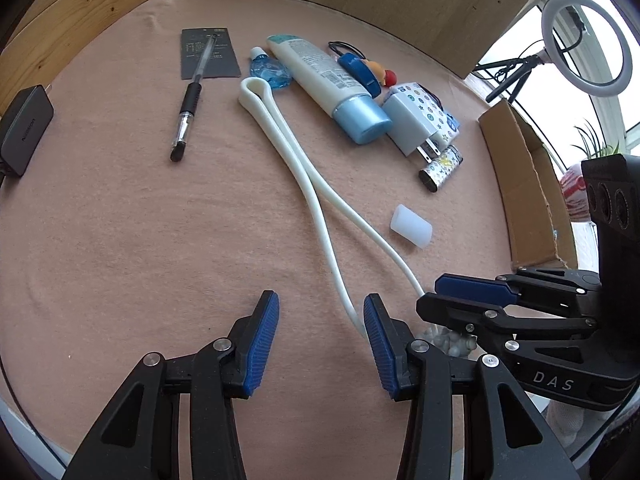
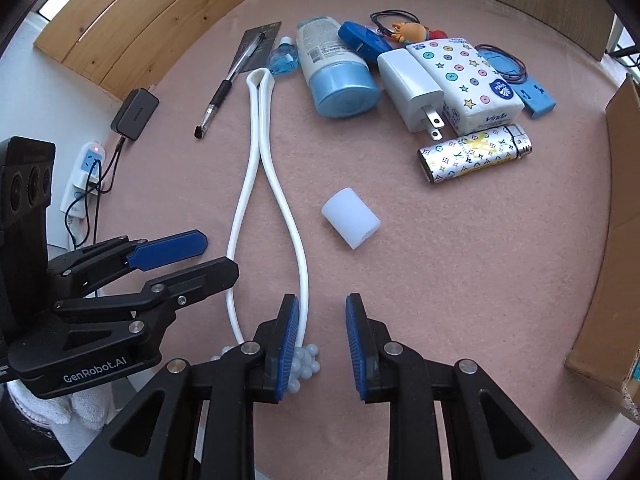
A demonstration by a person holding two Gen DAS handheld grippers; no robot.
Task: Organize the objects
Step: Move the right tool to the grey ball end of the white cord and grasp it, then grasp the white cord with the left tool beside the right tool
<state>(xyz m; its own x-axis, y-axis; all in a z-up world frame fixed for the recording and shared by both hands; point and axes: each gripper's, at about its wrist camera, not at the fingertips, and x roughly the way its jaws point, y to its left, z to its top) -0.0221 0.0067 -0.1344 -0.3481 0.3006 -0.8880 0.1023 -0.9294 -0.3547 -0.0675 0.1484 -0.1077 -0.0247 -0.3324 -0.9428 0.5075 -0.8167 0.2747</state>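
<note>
A long white looped cord (image 1: 310, 184) (image 2: 260, 148) lies on the pink cloth, ending in a cluster of white beads (image 2: 306, 362) (image 1: 448, 340). My right gripper (image 2: 322, 320) (image 1: 440, 292) is open just above the cloth, its left finger over the beads and beside the cord, nothing between its fingers. My left gripper (image 1: 320, 320) (image 2: 208, 252) is open too, close on the left, with the cord's end running between its fingers. A white translucent cylinder (image 2: 351, 218) (image 1: 411, 226) lies ahead of the right gripper.
At the back lie a patterned lighter (image 2: 476, 152), a white charger (image 2: 410, 82), a tissue pack (image 2: 464, 72), a blue-capped tube (image 2: 336, 68), a pen (image 1: 192, 96) and a dark card (image 1: 210, 54). A cardboard box (image 2: 612, 240) stands right, a black adapter (image 1: 26, 128) left.
</note>
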